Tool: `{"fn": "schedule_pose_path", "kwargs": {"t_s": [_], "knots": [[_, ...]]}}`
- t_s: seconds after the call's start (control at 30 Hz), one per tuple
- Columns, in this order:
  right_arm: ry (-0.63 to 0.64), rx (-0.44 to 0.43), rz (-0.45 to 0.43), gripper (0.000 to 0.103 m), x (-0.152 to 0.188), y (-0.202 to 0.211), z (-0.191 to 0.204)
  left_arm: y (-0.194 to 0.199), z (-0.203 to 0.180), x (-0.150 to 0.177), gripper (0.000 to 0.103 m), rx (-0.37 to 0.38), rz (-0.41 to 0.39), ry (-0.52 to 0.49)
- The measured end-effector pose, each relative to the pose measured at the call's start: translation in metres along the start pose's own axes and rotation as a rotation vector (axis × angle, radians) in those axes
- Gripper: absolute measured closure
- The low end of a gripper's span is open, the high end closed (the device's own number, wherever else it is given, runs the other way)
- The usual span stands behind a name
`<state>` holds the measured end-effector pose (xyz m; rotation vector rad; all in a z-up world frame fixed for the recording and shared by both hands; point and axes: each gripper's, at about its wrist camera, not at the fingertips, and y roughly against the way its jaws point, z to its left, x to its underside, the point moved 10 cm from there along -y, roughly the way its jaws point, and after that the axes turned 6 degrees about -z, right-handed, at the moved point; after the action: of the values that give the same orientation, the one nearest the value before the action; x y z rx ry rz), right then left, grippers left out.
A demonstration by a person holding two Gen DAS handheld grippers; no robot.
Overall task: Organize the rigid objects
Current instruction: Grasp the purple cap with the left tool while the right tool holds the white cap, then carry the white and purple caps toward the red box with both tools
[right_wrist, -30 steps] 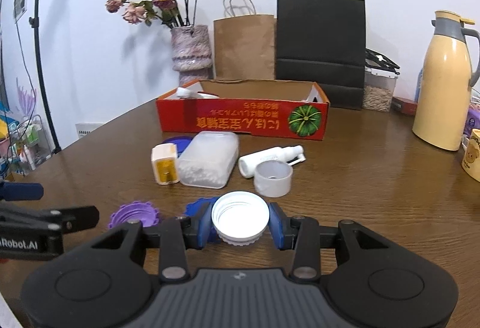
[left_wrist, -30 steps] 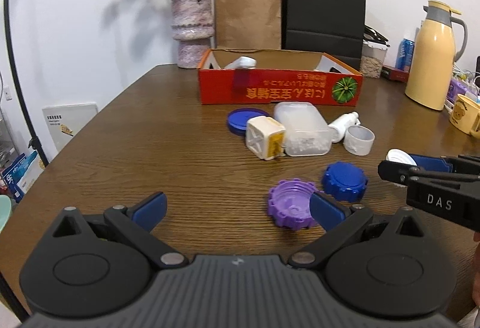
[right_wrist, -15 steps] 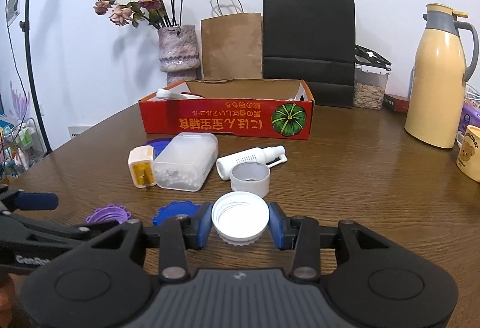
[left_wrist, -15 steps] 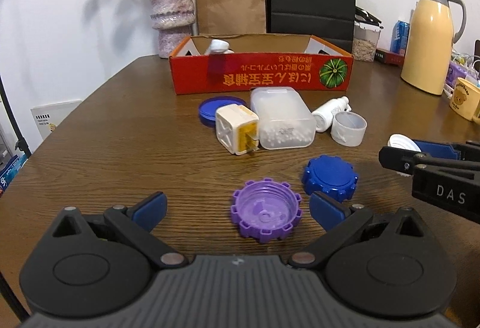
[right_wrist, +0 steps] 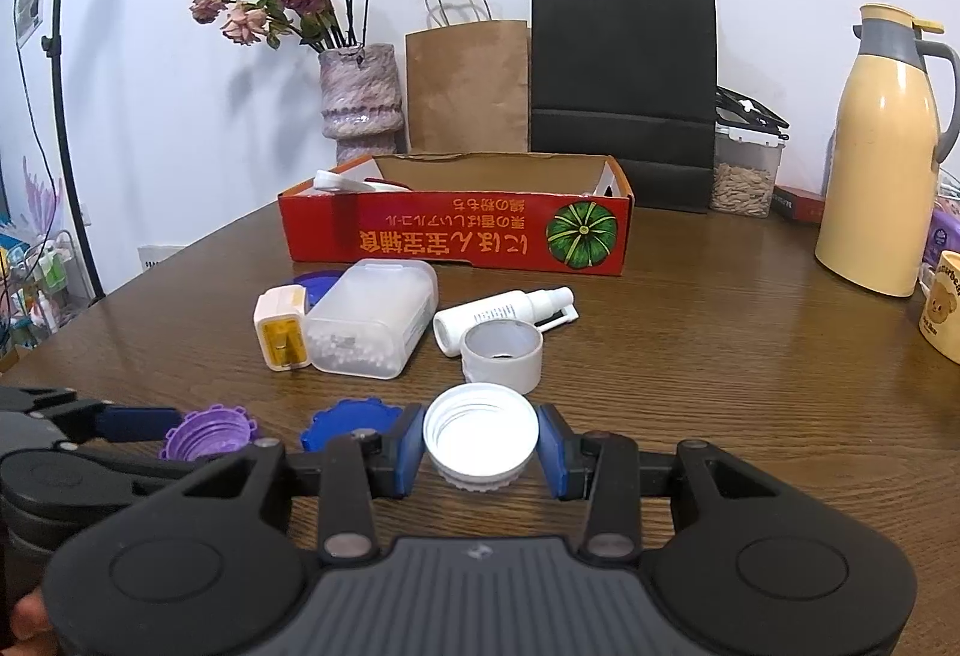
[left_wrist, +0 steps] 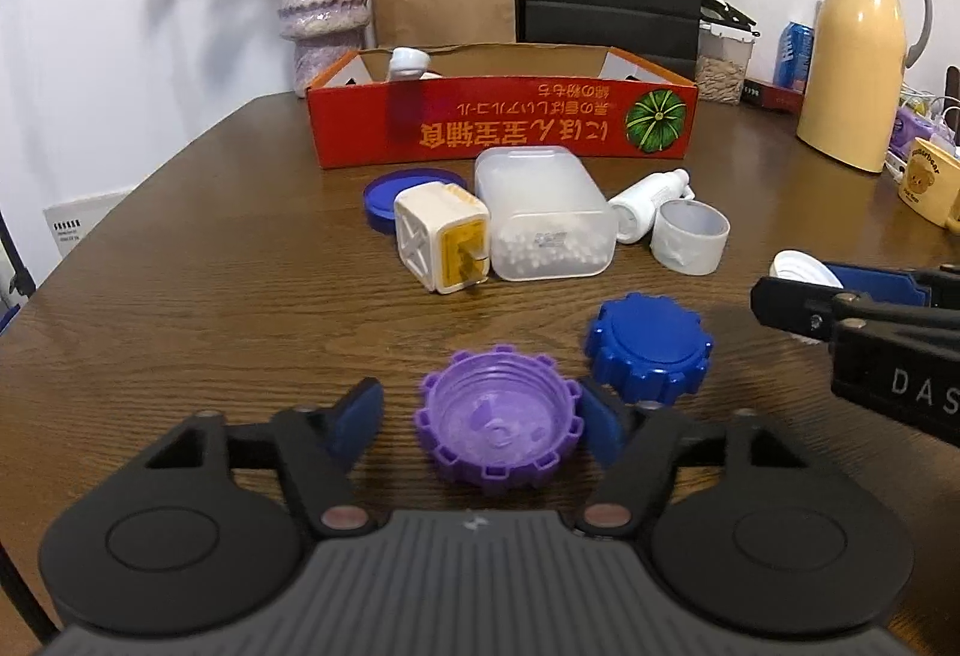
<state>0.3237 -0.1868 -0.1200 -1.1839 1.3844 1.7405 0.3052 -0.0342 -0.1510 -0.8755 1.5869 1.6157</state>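
- Our left gripper (left_wrist: 480, 419) has just been closing around the purple cap (left_wrist: 498, 425), which lies open side up on the table (left_wrist: 210, 296). Its right pad touches the cap's toothed rim; the left pad stands just clear, so we judge the grip not yet made.
- Our right gripper (right_wrist: 480, 449) is clamped on the white cap (right_wrist: 480, 437), one pad on each side of the rim, ready to carry.
- Just ahead and right of the left gripper sits the blue cap (left_wrist: 651, 347), top up, close by the purple one.
- Farther ahead lie a clear pellet container (left_wrist: 543, 212), a cream cube (left_wrist: 441, 242), a white ring (left_wrist: 690, 236), a small spray bottle (left_wrist: 648, 197) and a flat blue lid (left_wrist: 384, 194).
- Beyond them stands the open red box (left_wrist: 504, 131), likely where we gather these pieces; one white item already lies inside.
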Motion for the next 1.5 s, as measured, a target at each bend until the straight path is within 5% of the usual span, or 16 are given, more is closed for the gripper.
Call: {"fn": "schedule_pose_path", "kwargs": {"t_s": [0.03, 0.5, 1.5], "knots": [[0.001, 0.0, 0.0, 0.064, 0.0, 0.0, 0.0, 0.0, -0.001, -0.001, 0.048, 0.006, -0.004, 0.0], [0.017, -0.006, -0.017, 0.064, -0.008, 0.003, 0.004, 0.013, 0.0, -0.017, 0.048, 0.02, -0.059, 0.012], [0.013, 0.014, -0.114, 0.064, -0.089, -0.031, -0.002, -0.005, 0.015, -0.13, 0.048, 0.005, -0.21, 0.034]]}}
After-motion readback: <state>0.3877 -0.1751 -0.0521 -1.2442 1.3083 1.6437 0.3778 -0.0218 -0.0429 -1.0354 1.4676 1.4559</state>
